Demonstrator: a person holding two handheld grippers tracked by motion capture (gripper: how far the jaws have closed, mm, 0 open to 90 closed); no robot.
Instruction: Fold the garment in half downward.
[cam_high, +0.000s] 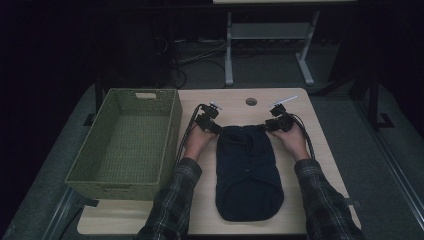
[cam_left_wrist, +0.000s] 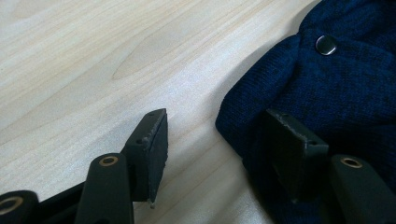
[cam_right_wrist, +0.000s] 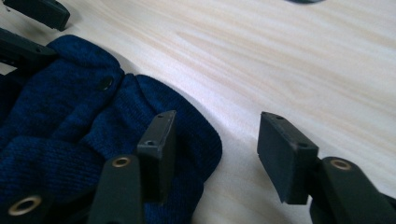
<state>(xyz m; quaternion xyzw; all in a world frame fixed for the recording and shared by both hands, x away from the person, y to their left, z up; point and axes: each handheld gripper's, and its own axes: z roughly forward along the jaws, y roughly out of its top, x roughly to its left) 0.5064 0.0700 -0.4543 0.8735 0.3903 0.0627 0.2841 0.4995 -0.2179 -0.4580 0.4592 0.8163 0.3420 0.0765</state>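
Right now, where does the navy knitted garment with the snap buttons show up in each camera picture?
High view: the navy knitted garment lies at the table's centre, between both hands, right of the green woven basket.
Left gripper view: it fills the right side, one jaw over its edge.
Right gripper view: it fills the lower left, one jaw over its edge.
Shared landmark: the light wooden tabletop around its far edge.

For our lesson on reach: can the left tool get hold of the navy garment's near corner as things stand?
Probably yes: the left tool stands open astride the edge of the navy garment, one jaw over the knit, one over bare table.
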